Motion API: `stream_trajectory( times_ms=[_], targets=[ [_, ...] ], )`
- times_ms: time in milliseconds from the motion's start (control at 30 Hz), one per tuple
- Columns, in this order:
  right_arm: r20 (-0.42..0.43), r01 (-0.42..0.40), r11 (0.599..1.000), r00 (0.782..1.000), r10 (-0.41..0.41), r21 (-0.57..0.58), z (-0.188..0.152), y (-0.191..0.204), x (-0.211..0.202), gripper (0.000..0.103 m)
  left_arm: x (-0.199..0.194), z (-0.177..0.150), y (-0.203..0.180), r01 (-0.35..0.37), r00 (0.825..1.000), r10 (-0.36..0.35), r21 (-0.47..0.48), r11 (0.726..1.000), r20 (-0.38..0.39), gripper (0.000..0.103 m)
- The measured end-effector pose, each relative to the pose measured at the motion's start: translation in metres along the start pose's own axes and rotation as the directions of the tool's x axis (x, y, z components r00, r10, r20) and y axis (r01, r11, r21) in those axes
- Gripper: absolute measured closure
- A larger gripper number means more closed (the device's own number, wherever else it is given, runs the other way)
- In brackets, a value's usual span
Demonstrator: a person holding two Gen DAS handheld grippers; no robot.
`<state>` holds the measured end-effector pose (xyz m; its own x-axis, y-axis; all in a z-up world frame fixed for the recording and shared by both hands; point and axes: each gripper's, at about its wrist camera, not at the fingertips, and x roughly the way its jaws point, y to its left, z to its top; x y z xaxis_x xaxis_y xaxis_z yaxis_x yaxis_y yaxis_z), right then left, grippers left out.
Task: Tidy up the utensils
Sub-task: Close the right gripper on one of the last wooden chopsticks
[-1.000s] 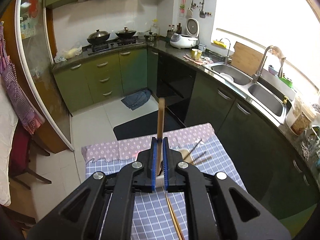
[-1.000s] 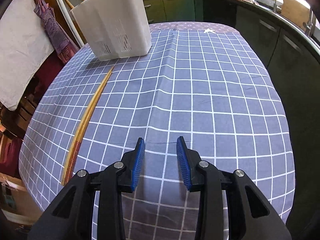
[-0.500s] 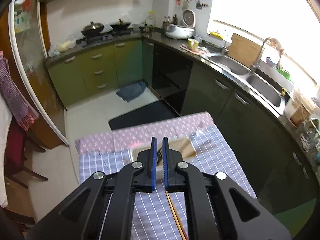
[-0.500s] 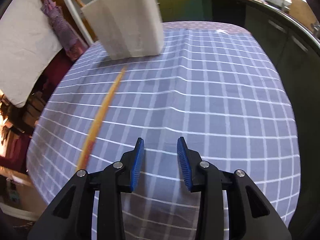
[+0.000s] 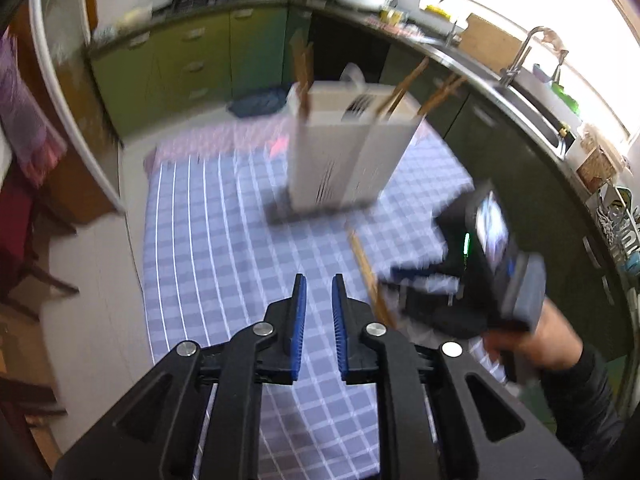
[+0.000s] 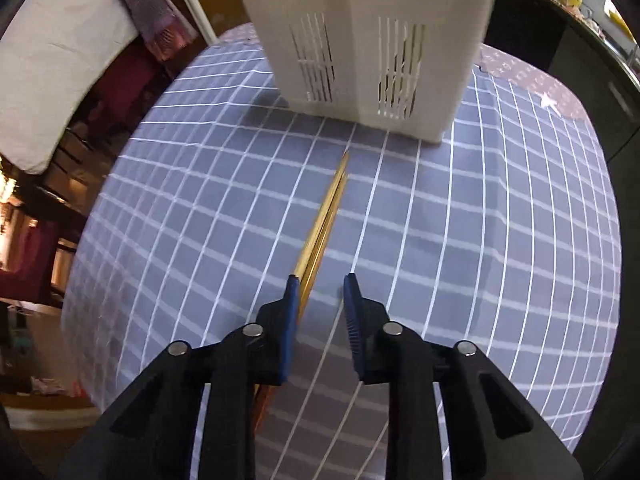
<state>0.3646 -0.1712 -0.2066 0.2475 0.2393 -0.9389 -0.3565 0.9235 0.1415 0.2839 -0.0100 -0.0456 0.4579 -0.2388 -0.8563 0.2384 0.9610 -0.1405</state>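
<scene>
A white utensil holder (image 5: pixel 344 148) stands on the checked tablecloth with several wooden utensils (image 5: pixel 302 68) sticking out of its top; it also shows close up in the right wrist view (image 6: pixel 368 40). A pair of wooden chopsticks (image 6: pixel 324 216) lies on the cloth in front of it, also in the left wrist view (image 5: pixel 366 268). My right gripper (image 6: pixel 319 280) is open and low over the chopsticks' near part; the chopsticks run in beside its left finger. My left gripper (image 5: pixel 318 284) is open and empty, above the cloth, left of the chopsticks.
The table (image 6: pixel 520 240) is covered by a blue-grey checked cloth. The right gripper body and the hand holding it (image 5: pixel 516 300) are at right in the left wrist view. Green kitchen cabinets (image 5: pixel 192 64) and a sink counter (image 5: pixel 532 92) lie beyond.
My left gripper let go of the wooden utensil into the holder, opened and pulled back and down. My right gripper moved forward and left, over the chopsticks and closer to the holder.
</scene>
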Motion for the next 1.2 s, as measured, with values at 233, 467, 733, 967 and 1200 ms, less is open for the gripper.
stream_trajectory(
  times_ms=[233, 467, 733, 967, 1200],
  targets=[
    [-0.030, 0.039, 0.999, 0.999, -0.039, 0.021, 0.013, 0.000, 0.013, 0.086, 0.022, -0.029, 0.035, 0.000, 0.998, -0.005, -0.066, 0.998, -0.069, 0.091],
    [-0.028, 0.089, 0.995, 0.996, -0.087, 0.042, 0.013, -0.015, 0.012, 0.090, 0.028, -0.037, 0.044, 0.012, 0.996, -0.018, -0.077, 0.997, -0.083, 0.090],
    [-0.043, 0.108, 0.994, 0.993, -0.106, 0.028, 0.020, -0.007, 0.022, 0.085, 0.042, -0.034, 0.030, 0.012, 0.992, -0.020, -0.059, 0.998, -0.127, 0.089],
    [0.007, 0.115, 0.993, 0.993, -0.116, 0.027, 0.006, -0.004, 0.015, 0.096, 0.054, -0.039, 0.012, 0.019, 0.986, -0.023, -0.023, 1.000, -0.163, 0.084],
    [0.153, 0.034, 0.998, 0.987, -0.042, 0.053, -0.014, -0.020, -0.035, 0.097, 0.070, -0.034, -0.003, 0.036, 0.979, -0.039, -0.021, 0.999, -0.199, 0.084]
  ],
)
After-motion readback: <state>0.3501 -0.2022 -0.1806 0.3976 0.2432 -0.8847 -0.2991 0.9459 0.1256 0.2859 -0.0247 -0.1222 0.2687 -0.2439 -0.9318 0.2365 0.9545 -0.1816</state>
